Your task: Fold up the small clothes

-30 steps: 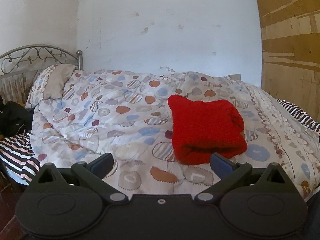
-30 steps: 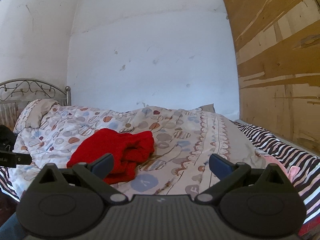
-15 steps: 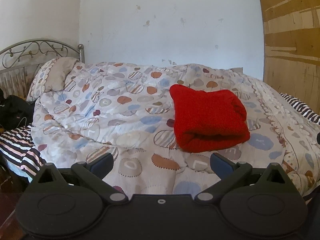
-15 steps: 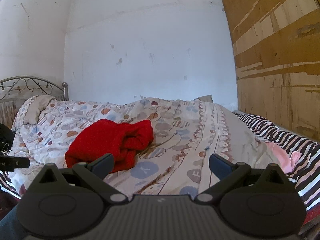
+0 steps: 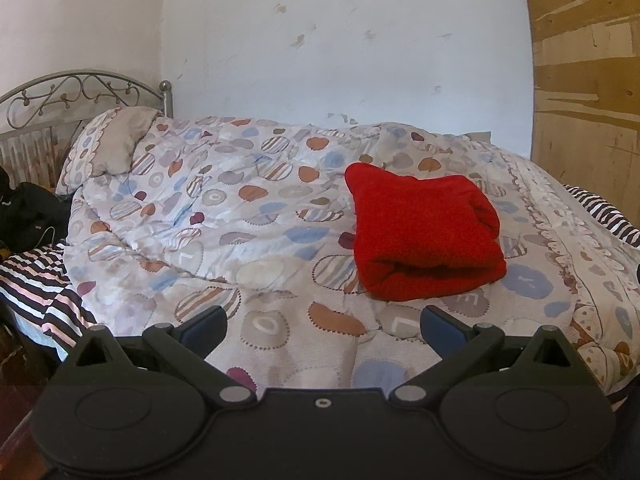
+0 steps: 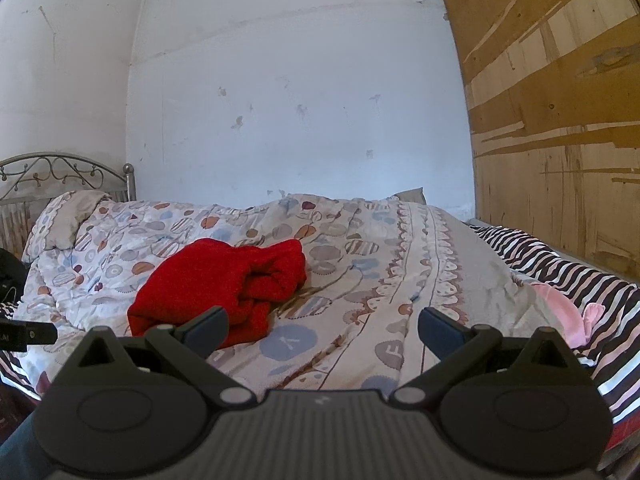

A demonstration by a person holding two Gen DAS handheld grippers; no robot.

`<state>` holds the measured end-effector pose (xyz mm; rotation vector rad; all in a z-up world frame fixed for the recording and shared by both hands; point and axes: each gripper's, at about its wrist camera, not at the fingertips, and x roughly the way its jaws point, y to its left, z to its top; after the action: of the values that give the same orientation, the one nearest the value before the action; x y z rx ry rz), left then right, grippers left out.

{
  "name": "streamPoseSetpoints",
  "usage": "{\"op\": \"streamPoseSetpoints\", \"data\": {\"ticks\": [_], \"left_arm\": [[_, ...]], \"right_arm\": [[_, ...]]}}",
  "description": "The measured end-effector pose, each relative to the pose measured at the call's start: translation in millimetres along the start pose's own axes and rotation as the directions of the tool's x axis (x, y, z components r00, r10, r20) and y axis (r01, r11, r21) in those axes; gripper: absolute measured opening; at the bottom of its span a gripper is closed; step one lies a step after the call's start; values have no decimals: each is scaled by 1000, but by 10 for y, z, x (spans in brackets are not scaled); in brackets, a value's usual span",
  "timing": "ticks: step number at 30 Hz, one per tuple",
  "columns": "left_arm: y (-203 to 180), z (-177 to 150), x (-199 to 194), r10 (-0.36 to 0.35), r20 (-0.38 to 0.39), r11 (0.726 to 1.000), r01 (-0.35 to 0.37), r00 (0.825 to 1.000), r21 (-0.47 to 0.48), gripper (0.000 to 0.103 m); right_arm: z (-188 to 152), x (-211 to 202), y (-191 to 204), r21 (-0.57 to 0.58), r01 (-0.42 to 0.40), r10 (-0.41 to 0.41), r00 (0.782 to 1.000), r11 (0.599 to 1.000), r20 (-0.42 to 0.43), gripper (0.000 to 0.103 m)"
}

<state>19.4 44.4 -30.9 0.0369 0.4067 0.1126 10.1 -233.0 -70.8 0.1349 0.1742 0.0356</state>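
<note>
A folded red knit garment [image 5: 424, 236] lies on the patterned quilt [image 5: 224, 216] of a bed. In the right wrist view the same red garment [image 6: 224, 280] sits left of centre on the quilt [image 6: 400, 264]. My left gripper [image 5: 322, 326] is open, held back from the bed's near edge, with nothing between its fingers. My right gripper [image 6: 322, 326] is also open and empty, hovering in front of the bed to the right of the garment. Neither gripper touches the cloth.
A metal headboard [image 5: 80, 92] and a pillow [image 5: 108, 144] are at the left. Dark clothes [image 5: 28, 216] lie on a striped sheet [image 5: 36, 280] beside the quilt. A wooden panel [image 6: 560, 120] stands at the right, with a pink item [image 6: 560, 312] on the striped sheet [image 6: 580, 280].
Both grippers have drawn back slightly from the bed and stayed open. The red garment has not moved.
</note>
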Motion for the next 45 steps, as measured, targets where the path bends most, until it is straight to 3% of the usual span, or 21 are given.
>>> {"op": "streamPoseSetpoints", "data": {"ticks": [45], "left_arm": [[11,-1,29,5,-17,1000,-5,1000,-5,102]], "right_arm": [[-36,31,36,1,6,-6,1000,1000,-22,103]]}}
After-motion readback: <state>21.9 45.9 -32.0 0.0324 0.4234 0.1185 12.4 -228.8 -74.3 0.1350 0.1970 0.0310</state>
